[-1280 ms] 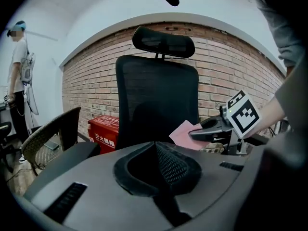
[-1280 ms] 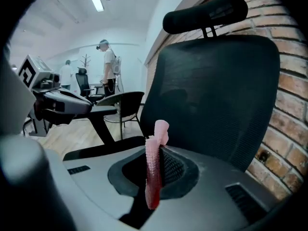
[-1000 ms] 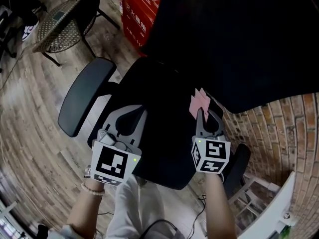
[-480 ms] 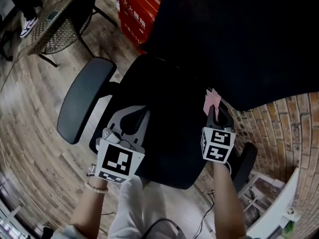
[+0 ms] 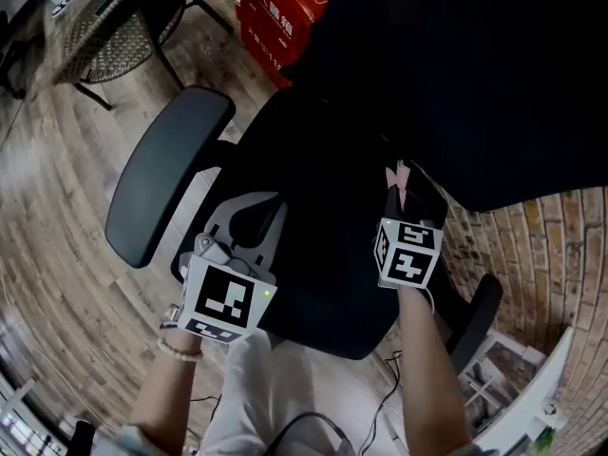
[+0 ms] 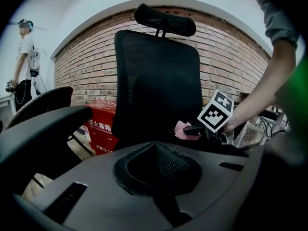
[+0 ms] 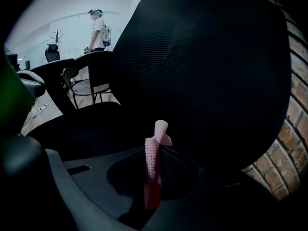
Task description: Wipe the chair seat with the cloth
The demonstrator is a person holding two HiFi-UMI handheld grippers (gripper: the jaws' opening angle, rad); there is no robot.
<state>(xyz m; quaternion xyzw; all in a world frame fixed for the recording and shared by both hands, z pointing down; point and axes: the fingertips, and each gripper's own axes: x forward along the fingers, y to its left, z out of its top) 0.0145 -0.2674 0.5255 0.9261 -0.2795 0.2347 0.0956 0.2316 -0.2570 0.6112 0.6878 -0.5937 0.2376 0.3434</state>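
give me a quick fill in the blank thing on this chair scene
The right gripper is shut on a ____ cloth.
The box near the chair is ____ in colour.
The wall beside the chair is made of ____.
Missing words: pink; red; brick.

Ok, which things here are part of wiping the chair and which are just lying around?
In the job: pink cloth, clamped in the right gripper; black chair seat.
Just around: red box, wicker chair, brick wall.
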